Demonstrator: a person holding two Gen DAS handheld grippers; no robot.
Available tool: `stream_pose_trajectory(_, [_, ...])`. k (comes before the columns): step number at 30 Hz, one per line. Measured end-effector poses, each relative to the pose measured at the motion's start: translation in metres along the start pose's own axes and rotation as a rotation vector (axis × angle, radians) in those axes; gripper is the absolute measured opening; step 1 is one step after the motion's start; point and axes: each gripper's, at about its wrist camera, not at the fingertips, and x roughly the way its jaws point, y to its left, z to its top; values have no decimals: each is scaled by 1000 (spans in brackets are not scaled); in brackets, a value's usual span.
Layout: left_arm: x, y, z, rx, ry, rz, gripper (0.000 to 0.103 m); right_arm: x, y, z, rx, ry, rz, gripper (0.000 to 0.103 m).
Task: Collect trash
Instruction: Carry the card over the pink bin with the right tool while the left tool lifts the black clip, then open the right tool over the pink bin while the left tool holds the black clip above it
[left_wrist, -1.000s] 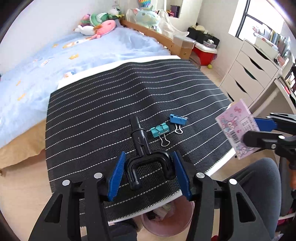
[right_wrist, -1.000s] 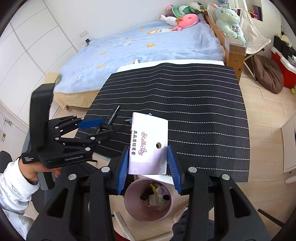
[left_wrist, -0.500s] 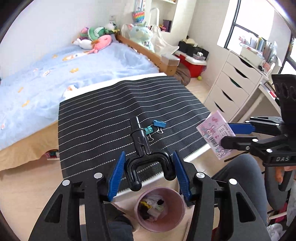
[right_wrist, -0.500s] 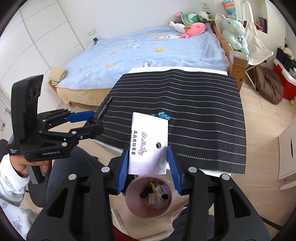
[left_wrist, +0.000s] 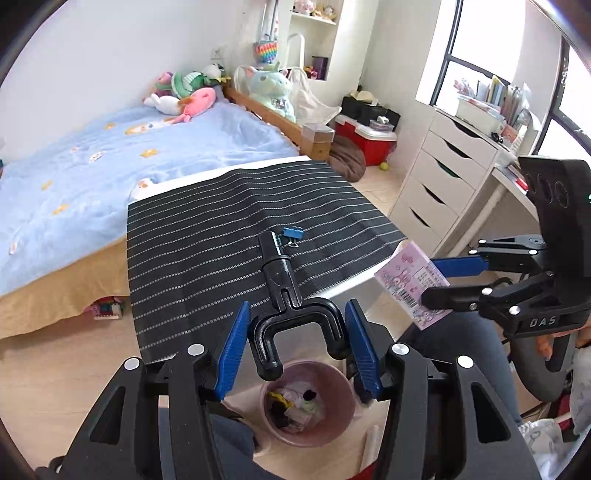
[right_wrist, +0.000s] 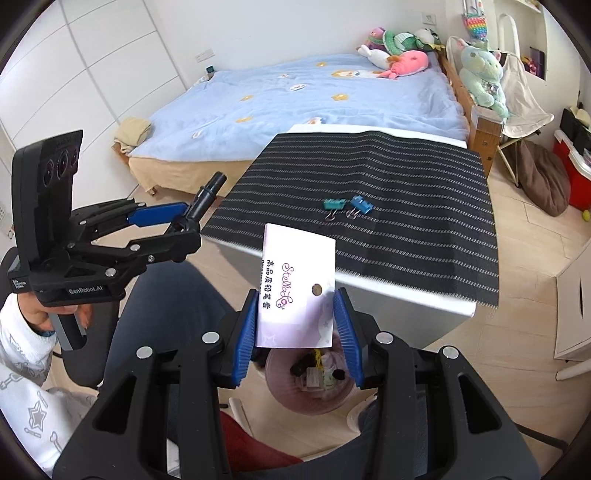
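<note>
My left gripper (left_wrist: 297, 341) is shut on a black Y-shaped plastic part (left_wrist: 286, 295) and holds it above a pink trash bin (left_wrist: 308, 404) that has several scraps inside. My right gripper (right_wrist: 297, 332) is shut on a pink and white paper package (right_wrist: 297, 288) and holds it above the same bin (right_wrist: 314, 380). The left gripper (right_wrist: 168, 221) with the black part (right_wrist: 207, 195) shows at the left of the right wrist view. The right gripper (left_wrist: 439, 280) with the package (left_wrist: 412, 284) shows at the right of the left wrist view.
A table with a black striped mat (right_wrist: 406, 206) carries two binder clips (right_wrist: 345, 206). A bed with a blue cover (left_wrist: 110, 158) lies behind. A white drawer unit (left_wrist: 439, 184) stands to the right. My legs (right_wrist: 177, 306) are beside the bin.
Both grippers have pulled back from the table with their loads. The pink bin has come fully into view under both. The binder clips stay on the mat.
</note>
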Motion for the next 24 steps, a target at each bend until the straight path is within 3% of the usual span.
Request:
stream_pose_trajectory(10, [-13, -1, -13, -7, 0, -13, 52, 12, 18, -19, -23, 54, 48, 44])
stream_pose_trajectory(15, [-14, -1, -15, -7, -1, -9, 52, 12, 17, -18, -17, 48, 35, 80])
stream_pose_trajectory(18, [-15, 0, -16, -3, 1, -8, 52, 10, 16, -17, -11, 39, 23, 89])
stream_pose_trajectory(24, [-14, -2, -18, 11, 13, -21, 52, 5, 11, -17, 8, 23, 4, 95])
